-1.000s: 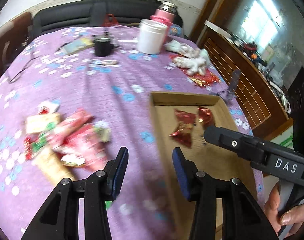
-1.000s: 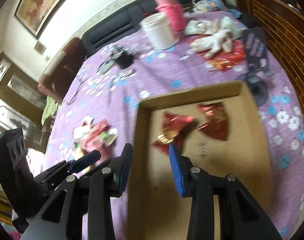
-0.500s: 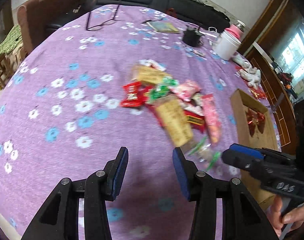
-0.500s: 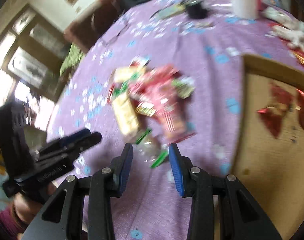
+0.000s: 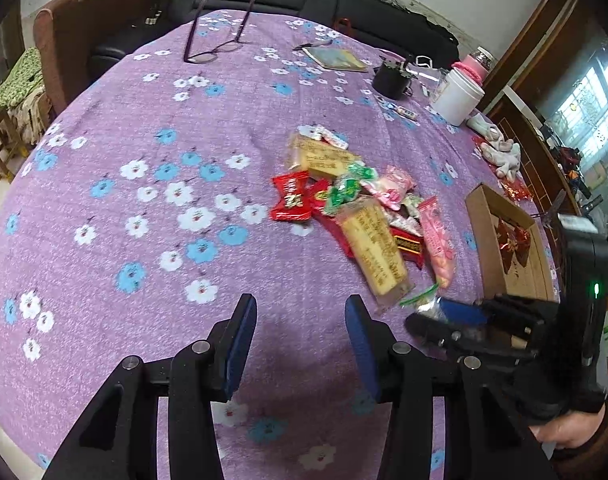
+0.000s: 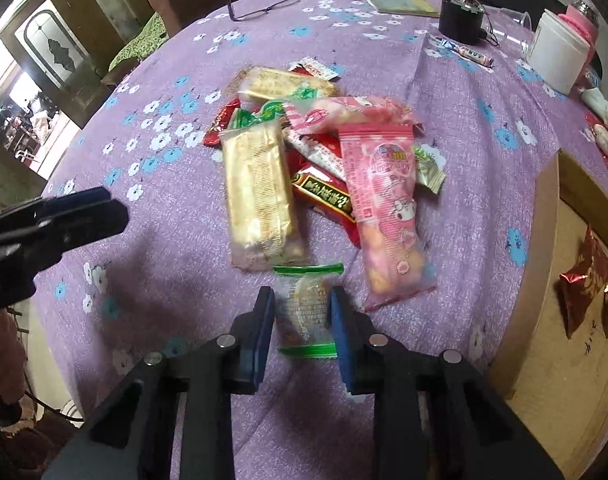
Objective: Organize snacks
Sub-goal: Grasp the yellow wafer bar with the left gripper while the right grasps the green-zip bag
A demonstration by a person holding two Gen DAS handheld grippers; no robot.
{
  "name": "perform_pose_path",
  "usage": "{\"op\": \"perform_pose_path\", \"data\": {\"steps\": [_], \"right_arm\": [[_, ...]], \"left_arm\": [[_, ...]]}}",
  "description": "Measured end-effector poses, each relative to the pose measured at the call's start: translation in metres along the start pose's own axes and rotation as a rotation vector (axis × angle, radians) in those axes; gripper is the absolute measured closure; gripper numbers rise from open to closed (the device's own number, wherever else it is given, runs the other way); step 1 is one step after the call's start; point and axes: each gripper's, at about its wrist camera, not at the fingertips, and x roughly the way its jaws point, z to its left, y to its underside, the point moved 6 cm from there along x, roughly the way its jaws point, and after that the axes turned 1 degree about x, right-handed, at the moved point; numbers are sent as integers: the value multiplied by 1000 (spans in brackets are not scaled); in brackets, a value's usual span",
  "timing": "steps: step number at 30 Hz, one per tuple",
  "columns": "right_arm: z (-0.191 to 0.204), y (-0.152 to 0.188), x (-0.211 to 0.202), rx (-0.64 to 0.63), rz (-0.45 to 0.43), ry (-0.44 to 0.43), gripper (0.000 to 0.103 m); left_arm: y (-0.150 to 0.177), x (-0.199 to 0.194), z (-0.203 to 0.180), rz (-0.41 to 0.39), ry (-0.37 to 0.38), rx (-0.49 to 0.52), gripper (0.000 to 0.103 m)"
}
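On the surface (image 6: 176, 240), the snack pile (image 6: 319, 160) lies at 12 o'clock from the small packet (image 6: 305, 312); the cardboard tray (image 6: 543, 320) sits at 3 o'clock, holding two foil wrappers (image 6: 583, 288).

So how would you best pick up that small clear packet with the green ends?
Grip the small clear packet with green sealed ends across its plump middle, coming in from the near table edge as the right gripper does. It lies flat, lengthwise between the fingers, clear of the long yellow cracker pack, so both long sides look free.
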Motion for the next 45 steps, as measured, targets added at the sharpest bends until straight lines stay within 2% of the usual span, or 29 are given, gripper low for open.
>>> {"op": "perform_pose_path", "data": {"steps": [8,12,15,19,20,24,29,30,36,45], "right_arm": [[-16,20,-24,130,-48,-43,78],[-27,28,-40,169,-76,-47,77],[-33,32,-51,171,-95,-49,77],[-39,37,-61,176,-107,-60,77],[-40,38,-62,180,-108,-65,77],[-39,39,-59,191,-96,-98,77],[-21,37,-48,155,-68,-123,77],[-15,36,-43,143,-55,-125,77],[9,40,-19,93,9,-115,77],[17,42,-5,78,40,-40,74]], "left_arm": [[-15,25,-37,47,62,-1,49],[-23,45,-54,72,17,-4,48],[-28,61,-57,82,-29,-23,48],[-29,75,-56,84,-50,-6,49],[-28,74,-55,74,-57,5,56],[-17,66,-49,72,-54,40,64],[11,46,-32,88,-62,79,65],[20,39,-27,91,-64,91,69],[54,20,-19,96,-67,165,69],[48,22,-18,74,-54,193,68]]}}
